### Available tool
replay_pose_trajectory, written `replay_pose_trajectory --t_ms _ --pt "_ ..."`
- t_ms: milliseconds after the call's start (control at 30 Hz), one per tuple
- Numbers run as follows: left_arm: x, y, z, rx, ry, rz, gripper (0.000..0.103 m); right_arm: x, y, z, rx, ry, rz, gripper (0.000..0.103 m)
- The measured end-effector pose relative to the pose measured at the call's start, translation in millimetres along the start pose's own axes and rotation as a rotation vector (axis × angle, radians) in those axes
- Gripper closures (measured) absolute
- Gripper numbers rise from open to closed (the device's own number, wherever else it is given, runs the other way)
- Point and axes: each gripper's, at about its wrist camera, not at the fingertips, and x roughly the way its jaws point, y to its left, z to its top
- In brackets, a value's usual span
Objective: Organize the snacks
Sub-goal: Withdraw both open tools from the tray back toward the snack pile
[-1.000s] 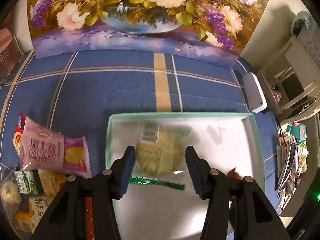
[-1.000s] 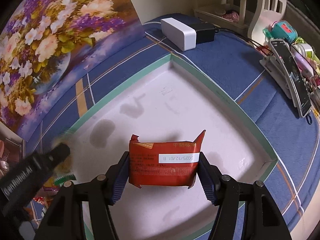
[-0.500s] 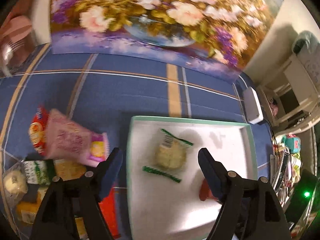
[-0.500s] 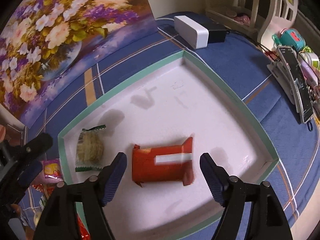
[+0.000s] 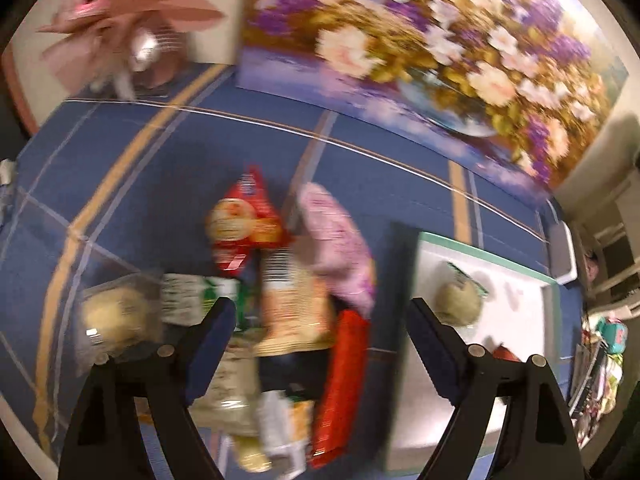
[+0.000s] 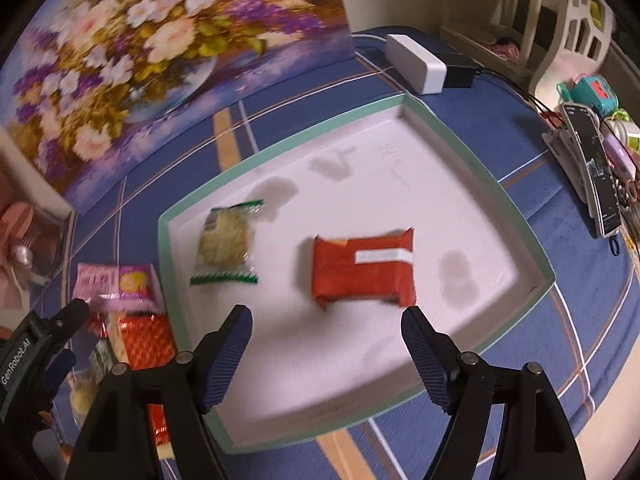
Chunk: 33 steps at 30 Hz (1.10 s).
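Crinkly plastic wrappers made up the unsorted pile on the blue plaid tablecloth (image 5: pixel 168 184), left of the tray. From the left it held a clear pack with a pale round cake (image 5: pixel 116 320), a red pouch (image 5: pixel 244 224), a pale yellow packet with a barcode (image 5: pixel 292 304), a pink bag (image 5: pixel 340 248) and a long red packet (image 5: pixel 340 388) nearest the tray.

The left gripper (image 5: pixel 320 324) hung over this pile, its jaws widening and nothing between the pads.

Next came the white tray with a mint-green rim (image 6: pixel 280 152). Inside it lay a green-edged cake pack (image 6: pixel 226 242) towards the left and a red biscuit packet (image 6: pixel 362 270) near the middle, well apart from each other.

The right gripper (image 6: pixel 326 340) hovered just short of the red packet, parted wider than the packet, empty and not touching it.

These snacks looked light, soft and slippery. The cakes and biscuits would likely crush or crack under a hard squeeze. A gentle pinch across the narrow width of a packet's body seemed safest. The crimped end seals would probably slide out of the pads. In the overlapped pile the top packet should go first, or its neighbours might drag along.

Motion blur smeared the left wrist view, so labels were unreadable and the count in the heap was uncertain. The lower packets ran behind the gripper. At far right, the shelf clutter was too small to identify.
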Motion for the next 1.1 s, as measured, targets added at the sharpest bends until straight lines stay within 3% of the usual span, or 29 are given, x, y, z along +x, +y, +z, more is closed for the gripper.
replay_pose_trajectory --t_ms 133,333,467,800,1100 --pt "-5.7 24.0 -9.3 -0.016 0.013 0.079 0.016 -10.7 11.4 -9.4 -0.037 -0.013 -0.001 0.023" --pt "-5.1 70.1 -24.4 -0.105 0.094 0.187 0.016 -23.5 34.1 -28.7 -0.105 -0.019 0.017 0.023" --pt "-10.1 90.5 -29.5 -0.152 0.105 0.182 0.016 -29.2 51.9 -43.8 -0.158 -0.019 0.009 0.023" --pt "-27.4 143.8 -41.6 -0.268 0.097 0.19 0.016 -33.4 98.7 -81.1 -0.256 0.031 0.109 0.023" --pt "-23.4 174.1 -46.1 -0.377 0.136 0.156 0.016 -18.8 119.0 -91.9 -0.282 0.093 0.151 0.023"
